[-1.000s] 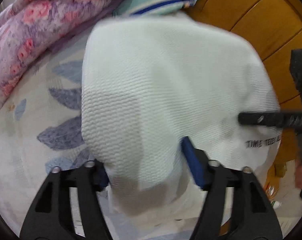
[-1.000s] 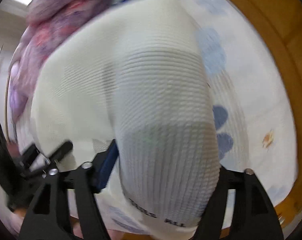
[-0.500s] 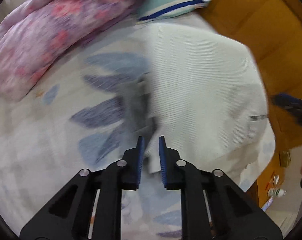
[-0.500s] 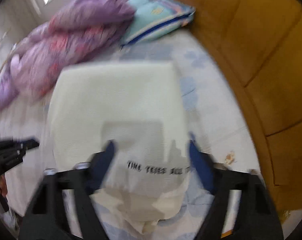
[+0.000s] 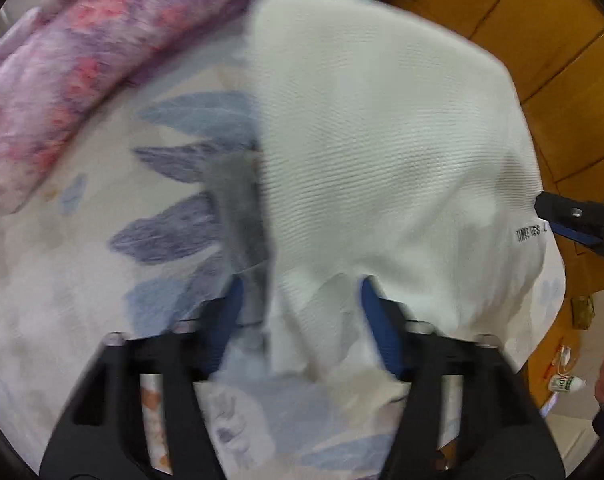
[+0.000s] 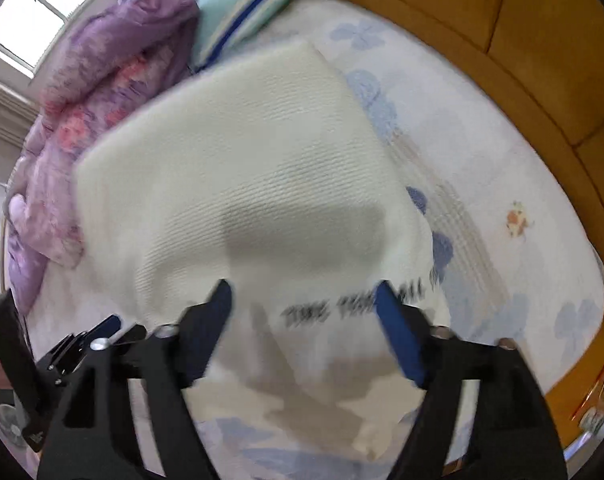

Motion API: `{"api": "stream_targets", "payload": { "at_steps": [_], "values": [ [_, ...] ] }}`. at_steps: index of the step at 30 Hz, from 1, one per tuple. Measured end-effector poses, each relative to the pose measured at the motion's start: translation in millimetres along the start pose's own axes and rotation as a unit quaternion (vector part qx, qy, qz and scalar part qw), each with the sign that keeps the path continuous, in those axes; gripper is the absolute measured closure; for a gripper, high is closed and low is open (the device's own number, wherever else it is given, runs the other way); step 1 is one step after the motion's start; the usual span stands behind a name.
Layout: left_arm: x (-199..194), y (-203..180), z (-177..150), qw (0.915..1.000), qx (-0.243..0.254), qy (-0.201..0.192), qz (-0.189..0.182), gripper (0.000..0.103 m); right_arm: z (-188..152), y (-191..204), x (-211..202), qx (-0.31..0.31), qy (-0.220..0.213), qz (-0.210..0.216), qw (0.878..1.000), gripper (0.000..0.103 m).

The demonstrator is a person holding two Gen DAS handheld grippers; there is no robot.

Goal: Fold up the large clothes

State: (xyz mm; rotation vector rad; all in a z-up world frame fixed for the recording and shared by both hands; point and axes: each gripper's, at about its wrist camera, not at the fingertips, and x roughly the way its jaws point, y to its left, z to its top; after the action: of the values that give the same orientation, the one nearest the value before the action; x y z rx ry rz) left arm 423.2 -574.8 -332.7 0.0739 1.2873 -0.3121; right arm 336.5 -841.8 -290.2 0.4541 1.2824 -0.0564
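A white ribbed garment [image 5: 382, 152] with black lettering lies folded flat on the floral bedsheet [image 5: 81, 280]. It also shows in the right wrist view [image 6: 241, 184]. My left gripper [image 5: 299, 312] is open over the garment's near left edge; the cloth lies between its blue pads, not pinched. My right gripper [image 6: 304, 312] is open over the near edge by the lettering [image 6: 342, 304]. The right gripper's tip shows at the right edge of the left wrist view [image 5: 574, 220].
A purple floral quilt [image 5: 101, 52] is bunched at the far left of the bed. A light blue striped pillow [image 6: 241, 4] lies at the head. A wooden bed frame [image 6: 522, 40] curves along the right. Small items lie on the floor [image 5: 566, 376] beyond the bed's edge.
The left gripper, shut half a second ago, has opened again over the garment's edge. The right gripper has stayed open and the garment now lies flat under both.
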Motion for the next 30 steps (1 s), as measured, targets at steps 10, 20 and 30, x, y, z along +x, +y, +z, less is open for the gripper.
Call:
{"api": "stream_targets", "payload": {
  "at_steps": [10,20,30],
  "values": [
    [-159,52,-56,0.9988,-0.03,-0.036,-0.013,0.031,-89,135,-141,-0.018,-0.106,-0.047,0.993,0.009],
    [-337,89,-150,0.984,0.002,-0.176,-0.028,0.011,-196,246,-208,-0.06,-0.197,-0.069,0.976,0.009],
    [-392,135,-238,0.9799,-0.005,-0.199,0.008,0.007,-286,305,-221,-0.079,-0.231,-0.065,0.968,0.009]
  ]
}}
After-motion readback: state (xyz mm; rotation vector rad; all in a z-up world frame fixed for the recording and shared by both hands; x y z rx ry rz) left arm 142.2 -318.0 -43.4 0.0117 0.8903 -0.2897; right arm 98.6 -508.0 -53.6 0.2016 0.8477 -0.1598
